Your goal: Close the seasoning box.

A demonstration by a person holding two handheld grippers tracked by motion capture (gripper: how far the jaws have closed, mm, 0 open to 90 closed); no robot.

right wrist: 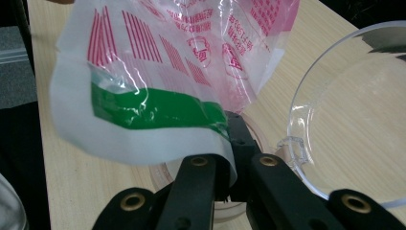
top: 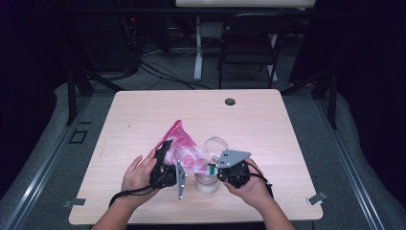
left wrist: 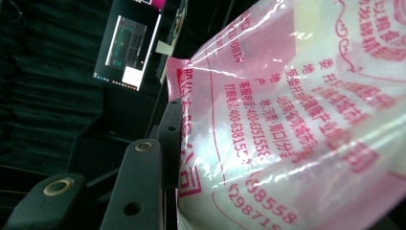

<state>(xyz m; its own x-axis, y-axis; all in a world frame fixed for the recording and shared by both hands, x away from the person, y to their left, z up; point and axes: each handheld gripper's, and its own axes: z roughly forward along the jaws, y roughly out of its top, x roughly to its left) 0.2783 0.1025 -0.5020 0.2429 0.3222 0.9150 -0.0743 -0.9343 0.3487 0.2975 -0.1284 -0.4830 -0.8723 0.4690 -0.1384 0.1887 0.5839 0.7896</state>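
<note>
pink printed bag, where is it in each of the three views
High view: pink printed bag at table centre, between both claws.
Left gripper view: it covers the right half, pinched by the left claw.
Right gripper view: upper middle, its green-banded edge in the right claw.
Shared landmark: the bag's red print.

Pink printed plastic bag [left wrist: 306,120] runs off the left gripper view's top, right and bottom edges; in the right gripper view it hides most of the clear container [right wrist: 218,203] beneath.
</note>
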